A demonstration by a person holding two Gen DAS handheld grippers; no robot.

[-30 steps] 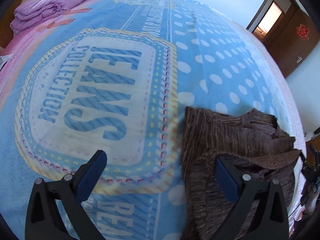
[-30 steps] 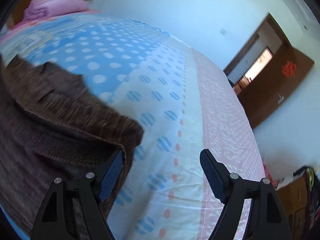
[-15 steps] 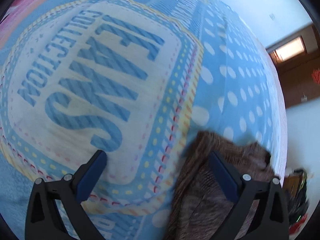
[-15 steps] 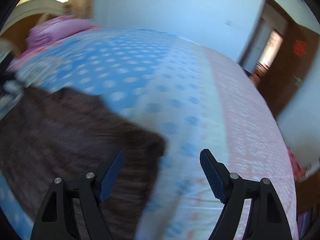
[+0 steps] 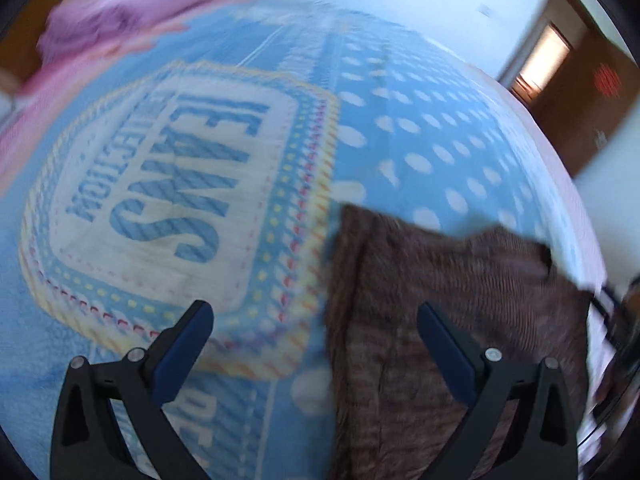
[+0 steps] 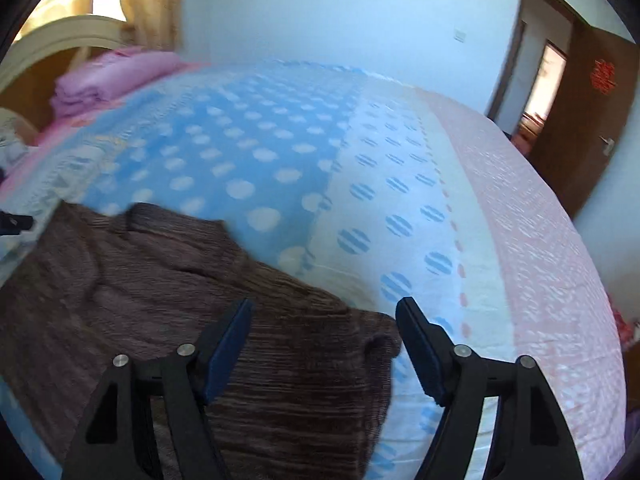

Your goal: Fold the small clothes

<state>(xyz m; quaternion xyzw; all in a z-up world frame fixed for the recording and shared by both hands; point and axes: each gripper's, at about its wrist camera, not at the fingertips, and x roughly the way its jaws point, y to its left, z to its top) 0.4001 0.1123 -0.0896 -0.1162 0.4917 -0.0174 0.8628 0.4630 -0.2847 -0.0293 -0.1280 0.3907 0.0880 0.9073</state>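
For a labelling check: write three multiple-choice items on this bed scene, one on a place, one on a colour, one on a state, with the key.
1. In the left wrist view, the brown garment lies
A. right of the printed lettering
B. on the pink bedding
C. on the floor

2. The folded bedding at the headboard is
A. green
B. pink
C. black

3. The jaws of the right gripper are
A. shut on cloth
B. open
C. out of view

Key: A, it lies beside the lettered panel; B, the stack is pink; B, a wide gap shows between the fingers.
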